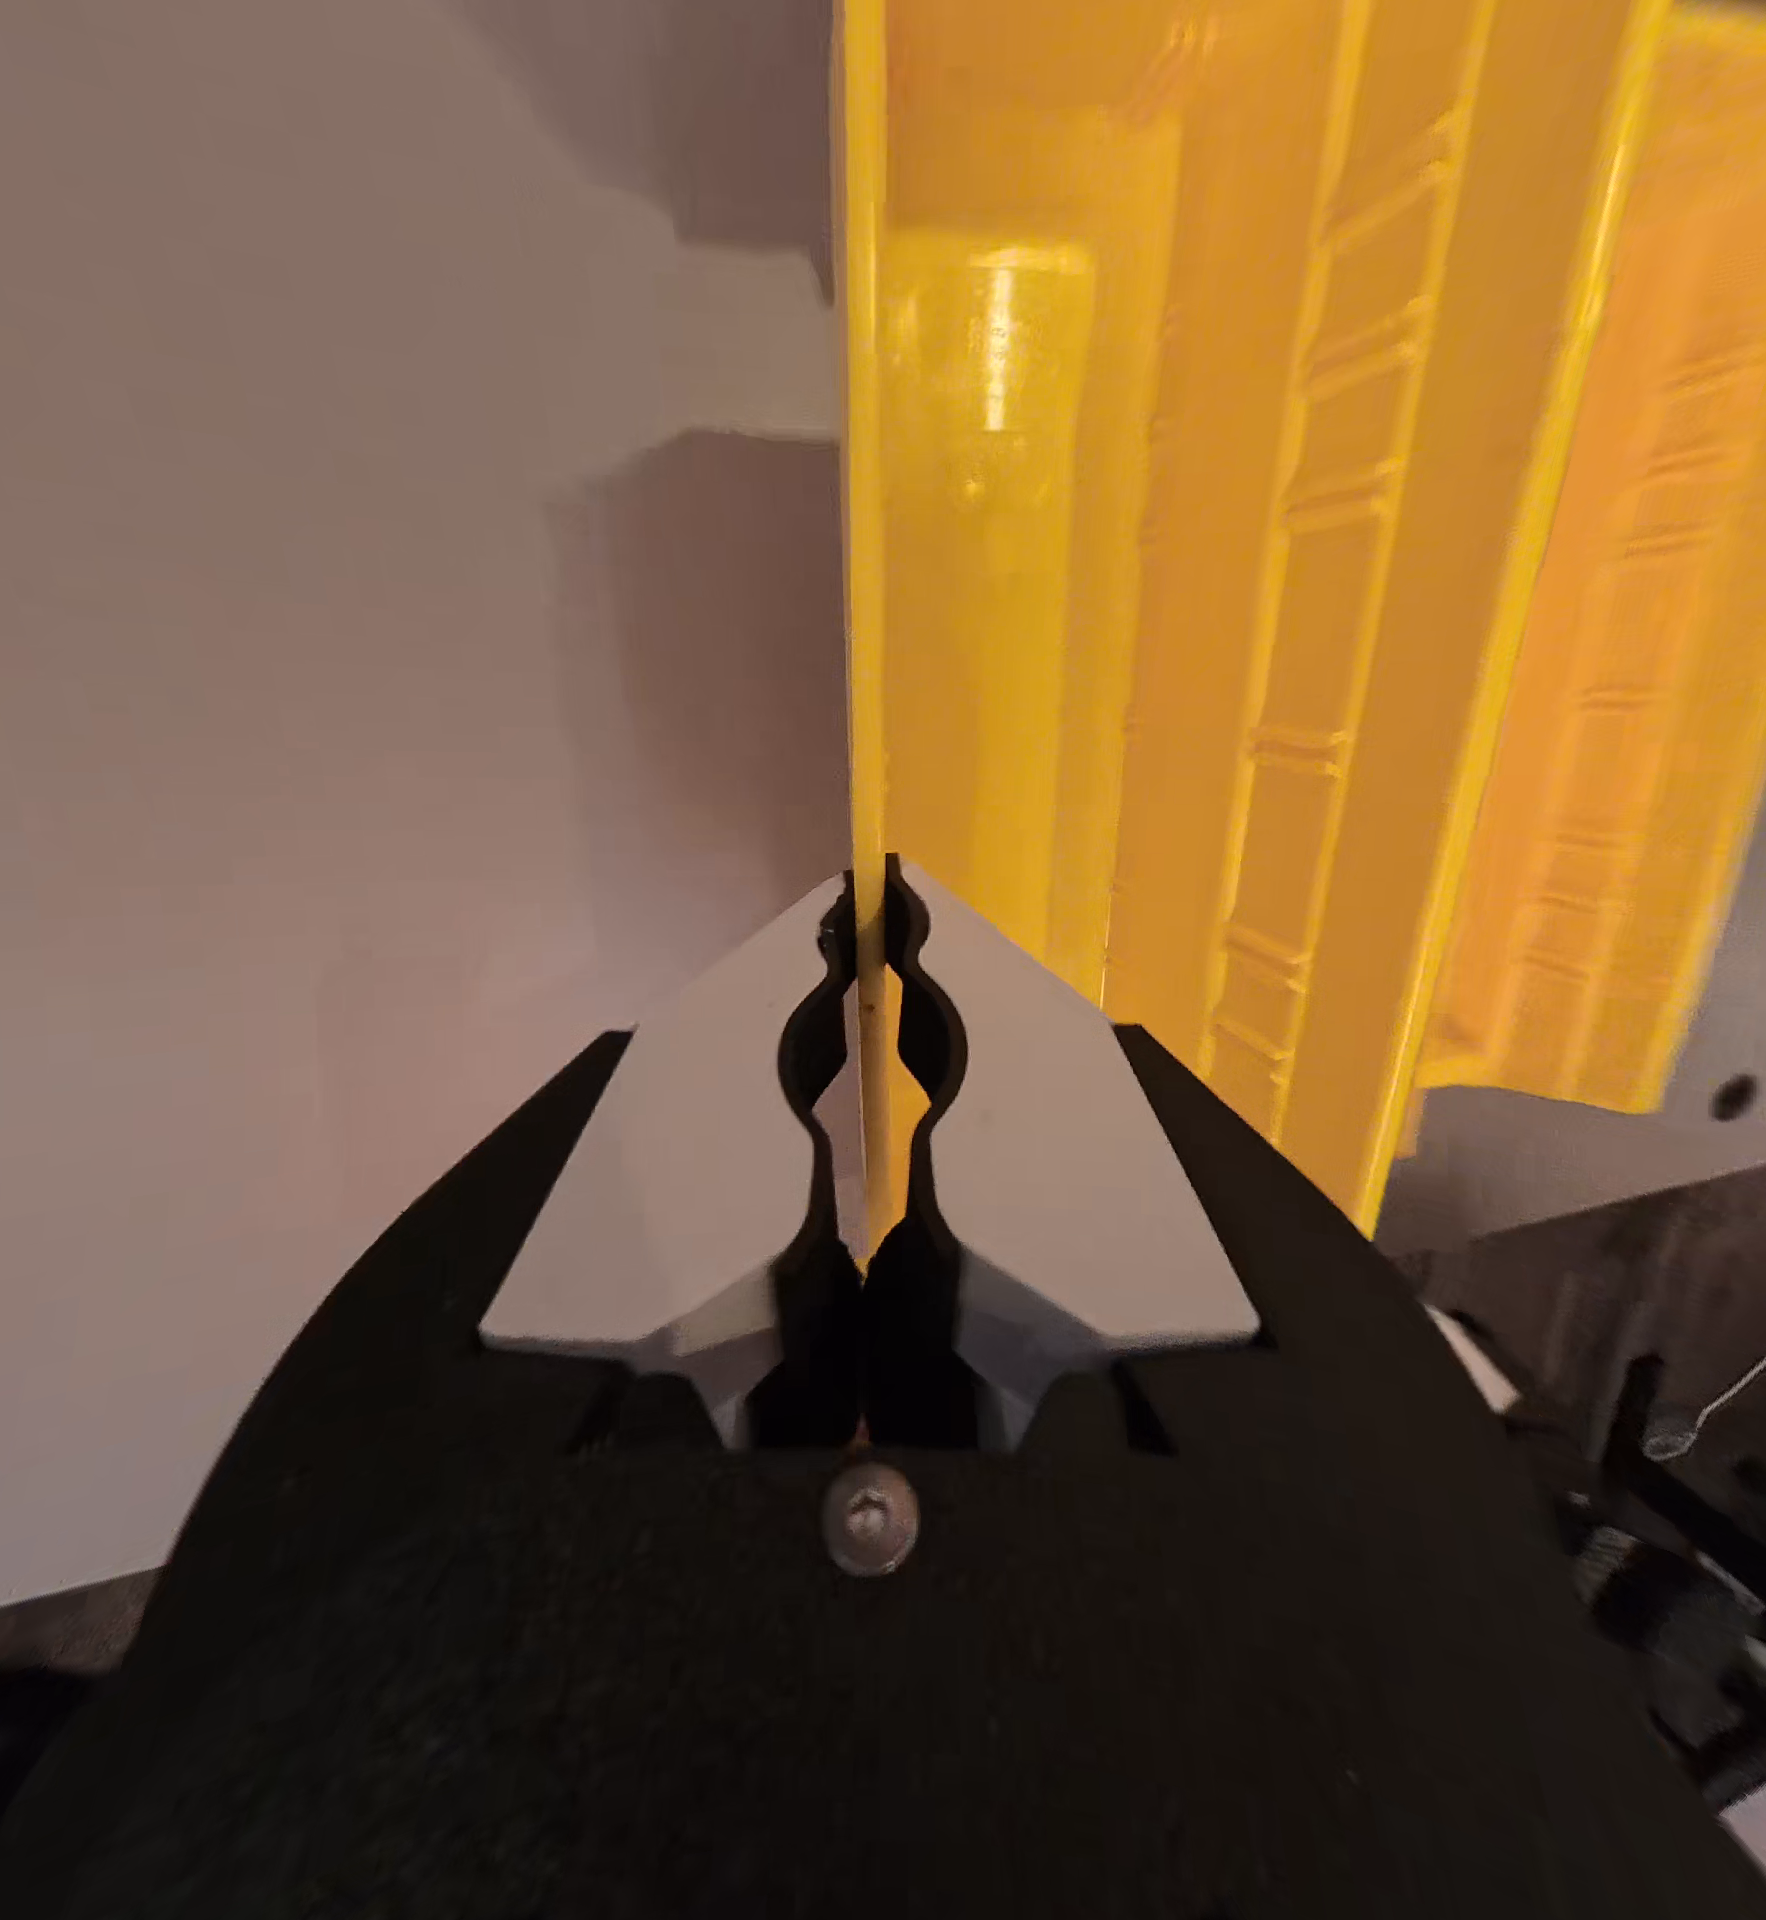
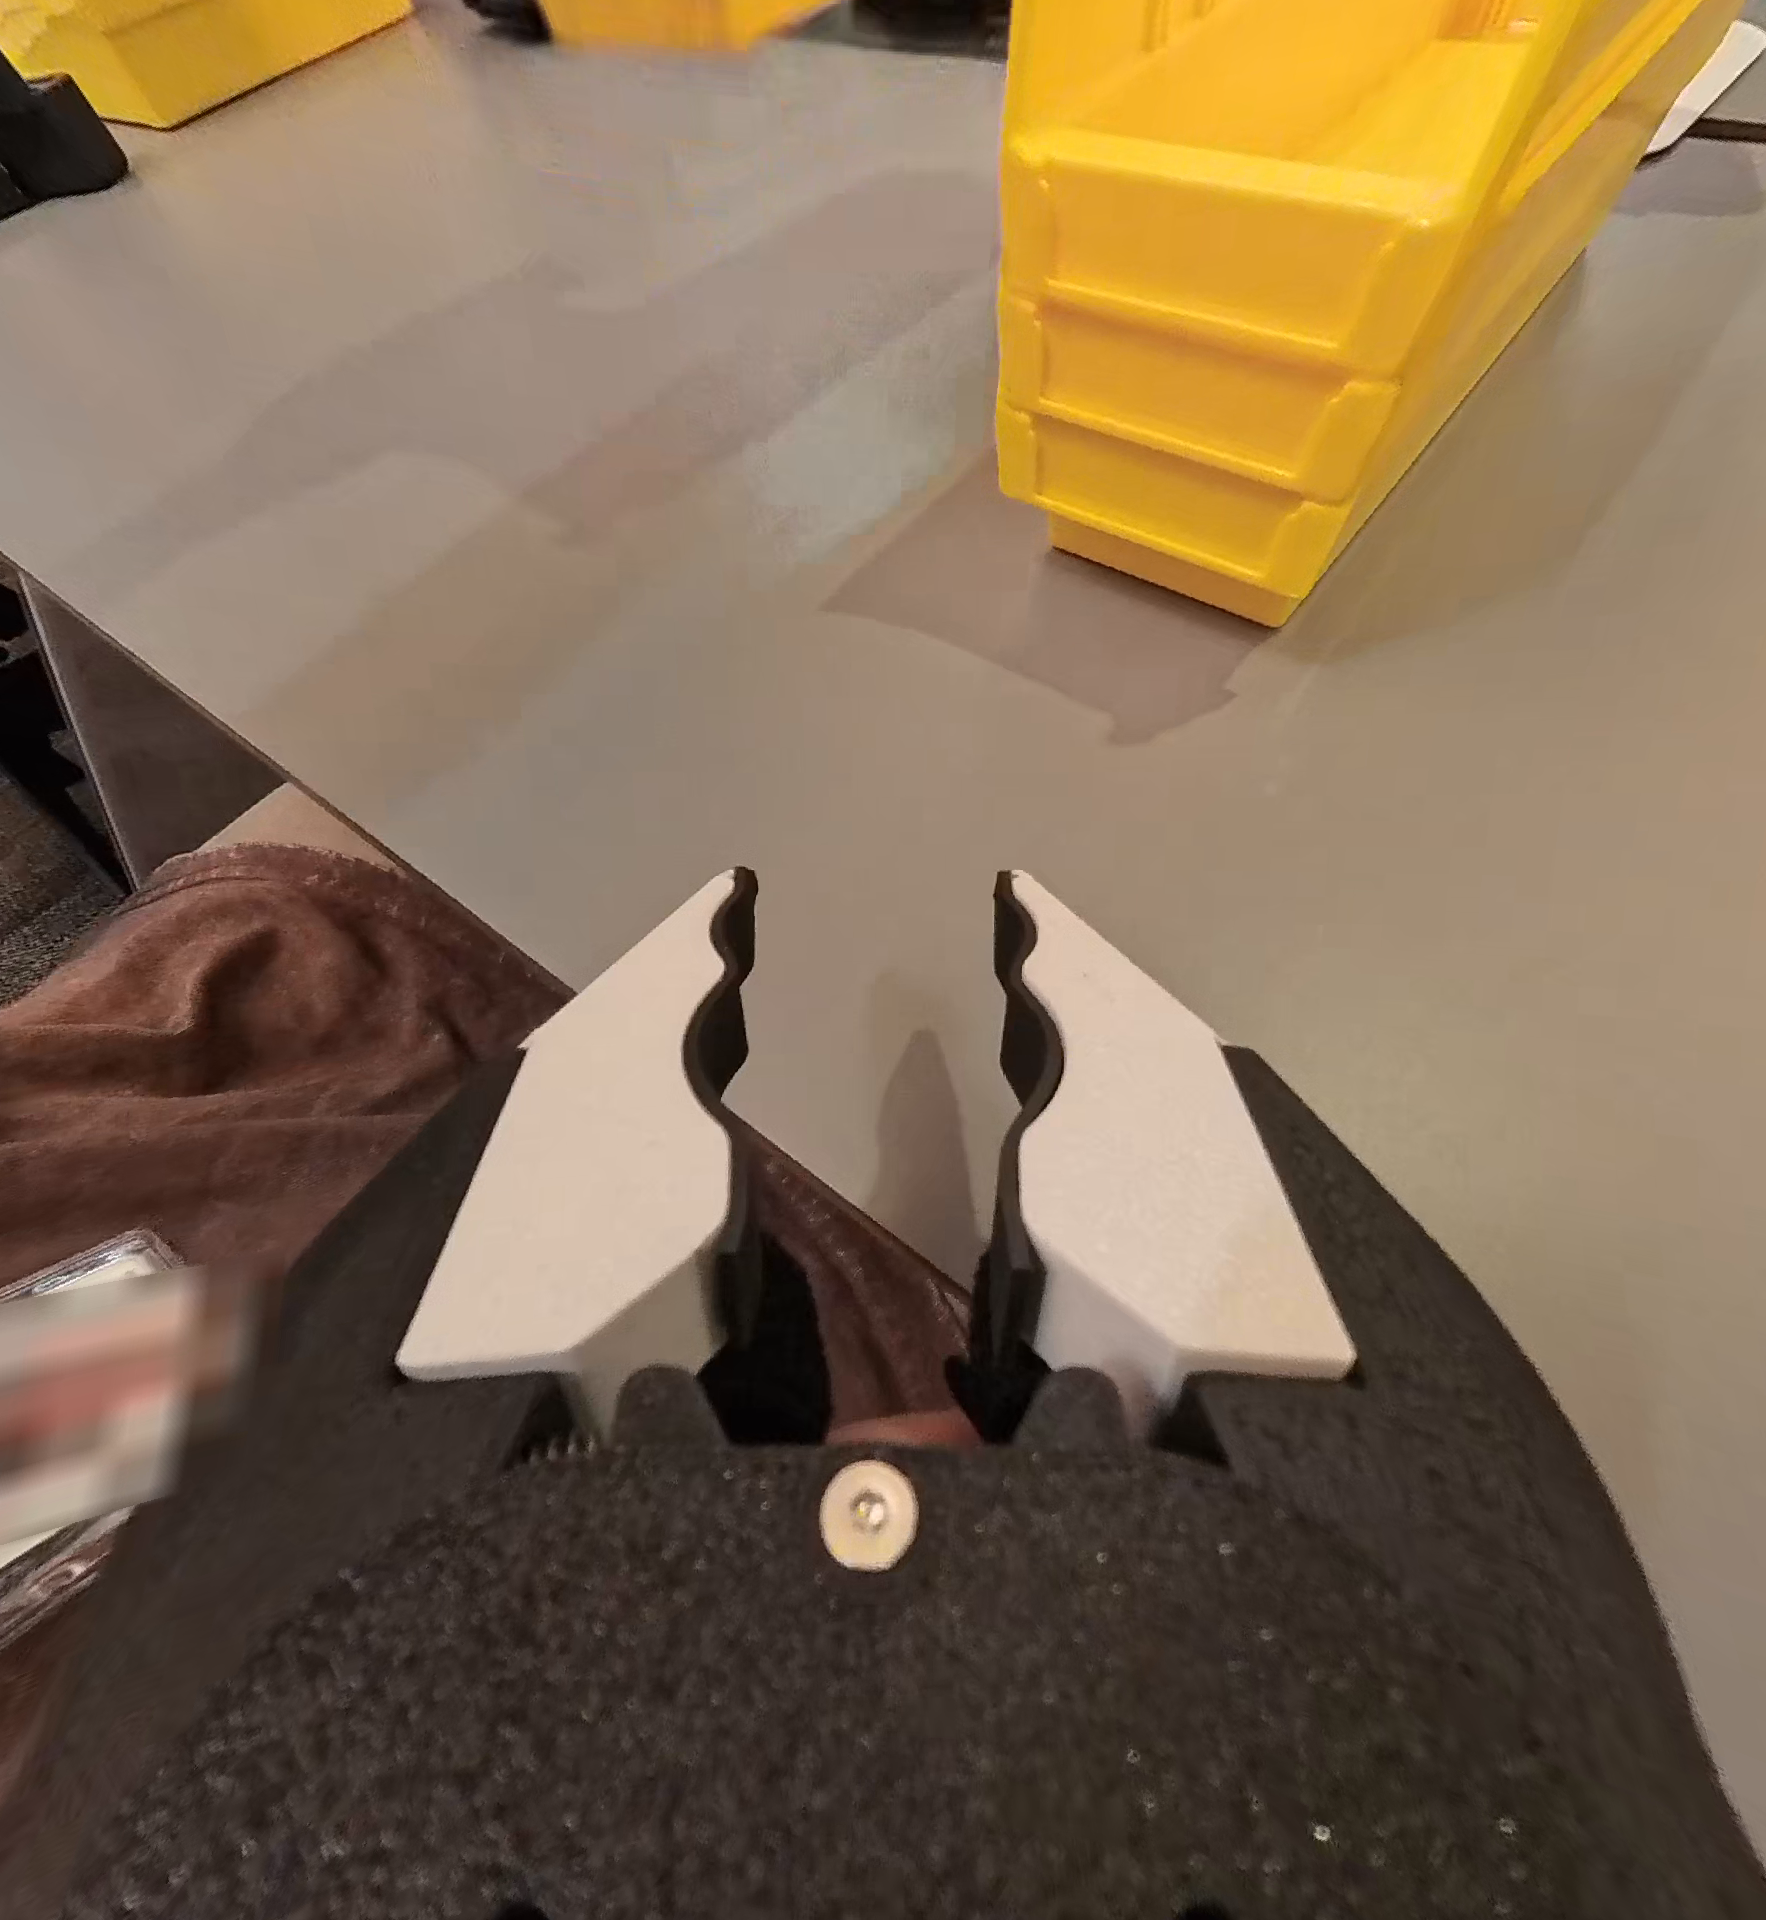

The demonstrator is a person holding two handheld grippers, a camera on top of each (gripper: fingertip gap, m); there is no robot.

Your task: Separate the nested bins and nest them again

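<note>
My left claw (image 1: 871,883) is clamped on the thin wall of a yellow bin (image 1: 1222,623). My right claw (image 2: 874,883) hangs half-open and empty over the desk (image 2: 546,436), near the nested bins (image 2: 1274,343).

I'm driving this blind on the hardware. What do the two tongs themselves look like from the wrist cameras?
Both match. The left tongs and right tongs each have a rough black body, two pale grey wedge-shaped fingers lined with wavy black rubber pads, and one silver screw centred at the base. No cables or markings show on either. Brown fabric lies beside the right one.
</note>
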